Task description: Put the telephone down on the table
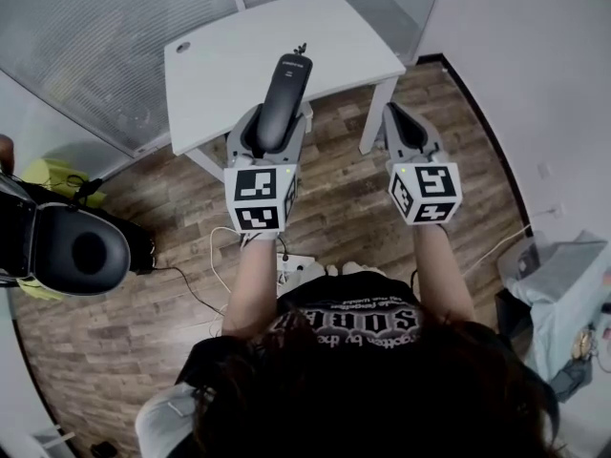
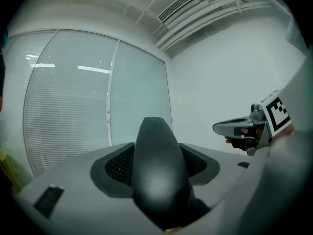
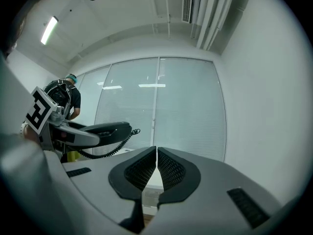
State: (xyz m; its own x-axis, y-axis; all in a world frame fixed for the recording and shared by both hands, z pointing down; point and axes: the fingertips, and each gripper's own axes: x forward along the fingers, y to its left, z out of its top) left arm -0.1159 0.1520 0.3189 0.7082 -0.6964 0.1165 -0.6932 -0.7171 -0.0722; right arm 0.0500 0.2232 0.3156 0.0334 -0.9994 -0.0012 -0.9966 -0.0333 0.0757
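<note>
Two tongs are in view, one in each of the person's hands. Left tongs point(image 1: 282, 120) stand wide, clamped on the one telephone point(image 1: 289, 79), a black handset that lies lengthwise between the jaws with its far end poking out past the tips. Right tongs point(image 1: 399, 117) hold nothing, the two ribbed pads pressed together with only a hairline seam between them. Both pairs point roughly level, side by side and apart, each with one marker cube at its rear.

The telephone is in the air, not on the desk point(image 1: 239, 55). From the head view its far end shows over the desk's near edge. One coiled cord point(image 3: 112, 148) hangs from the handset in the right gripper view.

There is one desk: white, with white legs and one small round hole point(image 1: 182, 47) near its left corner. It stands on a wood-plank floor point(image 1: 334, 208) against a glass wall with lowered blinds point(image 2: 73, 106). White walls close the right side. Overhead run white pipes and one vent grille point(image 2: 176, 6), and one strip light point(image 3: 49, 29). One black rounded chair back point(image 1: 81, 251) sits at the left, and cables trail across the floor to a white power strip point(image 1: 291, 265). A second person point(image 3: 63, 97) in a dark top stands by the glass.
</note>
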